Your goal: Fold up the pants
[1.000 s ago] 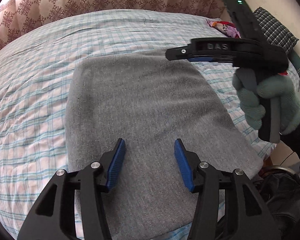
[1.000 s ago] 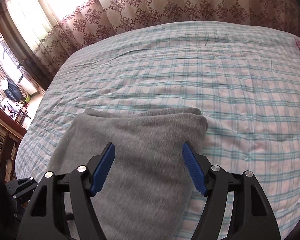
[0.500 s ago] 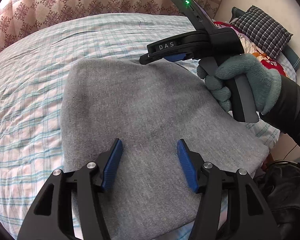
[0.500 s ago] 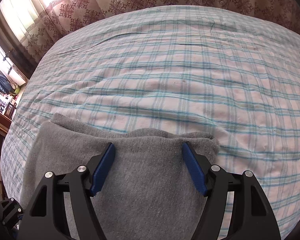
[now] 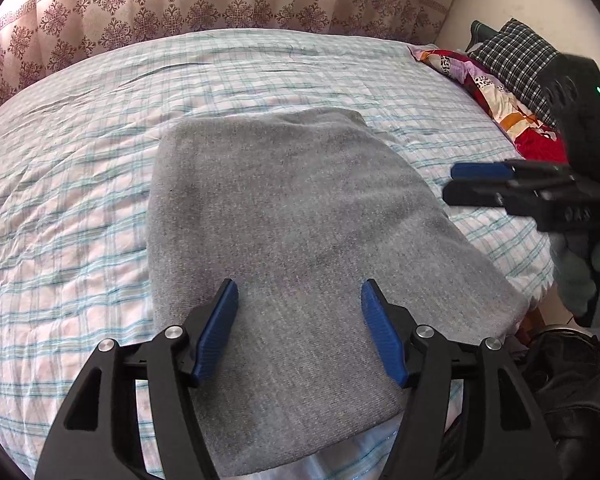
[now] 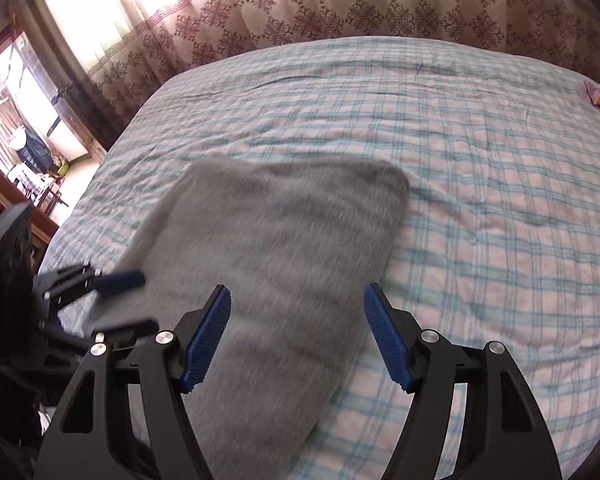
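Observation:
The grey pants (image 5: pixel 300 248) lie folded into a flat bundle on the checked bedsheet (image 5: pixel 80 168), near the bed's front edge. My left gripper (image 5: pixel 298 300) is open and empty, hovering over the bundle's near end. My right gripper (image 6: pixel 296 308) is open and empty, above the pants (image 6: pixel 276 256) and their right edge. In the left wrist view the right gripper (image 5: pixel 460 184) shows at the right, off the pants, held by a gloved hand. In the right wrist view the left gripper (image 6: pixel 112 292) shows blurred at the left.
Patterned curtains (image 5: pixel 220 4) hang behind the bed. Colourful bedding (image 5: pixel 496 92) and a checked pillow (image 5: pixel 516 60) lie at the right. A dark bag (image 5: pixel 572 380) sits off the bed's front right corner. A window and shelves (image 6: pixel 24 152) are at the left.
My right gripper has drawn back from over the pants' far end to the right, off the bundle. My left gripper has stayed over the near end. The pants lie still.

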`<act>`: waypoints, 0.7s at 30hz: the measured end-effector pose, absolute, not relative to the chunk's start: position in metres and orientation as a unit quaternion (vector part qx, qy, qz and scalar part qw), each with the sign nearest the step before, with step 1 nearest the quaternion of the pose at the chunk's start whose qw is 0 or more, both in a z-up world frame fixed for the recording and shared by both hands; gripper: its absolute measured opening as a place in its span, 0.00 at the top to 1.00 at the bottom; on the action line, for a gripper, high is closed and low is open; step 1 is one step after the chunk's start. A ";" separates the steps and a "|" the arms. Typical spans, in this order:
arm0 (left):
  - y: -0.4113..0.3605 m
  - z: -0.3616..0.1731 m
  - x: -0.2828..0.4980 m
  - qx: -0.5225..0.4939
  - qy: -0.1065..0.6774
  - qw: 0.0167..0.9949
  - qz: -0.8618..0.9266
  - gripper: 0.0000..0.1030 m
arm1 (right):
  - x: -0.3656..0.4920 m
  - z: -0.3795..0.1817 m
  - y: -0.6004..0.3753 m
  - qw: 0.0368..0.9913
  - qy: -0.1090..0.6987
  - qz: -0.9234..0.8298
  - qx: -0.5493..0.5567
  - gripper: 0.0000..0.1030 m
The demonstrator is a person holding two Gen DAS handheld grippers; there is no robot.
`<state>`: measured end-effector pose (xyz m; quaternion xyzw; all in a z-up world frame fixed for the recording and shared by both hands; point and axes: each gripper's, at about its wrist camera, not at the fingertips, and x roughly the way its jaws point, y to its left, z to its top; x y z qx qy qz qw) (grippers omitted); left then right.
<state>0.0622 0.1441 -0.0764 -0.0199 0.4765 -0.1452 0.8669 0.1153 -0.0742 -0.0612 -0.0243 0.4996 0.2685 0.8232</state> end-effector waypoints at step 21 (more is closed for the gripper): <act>0.146 -0.085 0.053 -0.012 0.469 0.871 -0.143 0.33 | 0.063 -0.111 -0.090 0.795 0.545 0.266 -0.012 0.30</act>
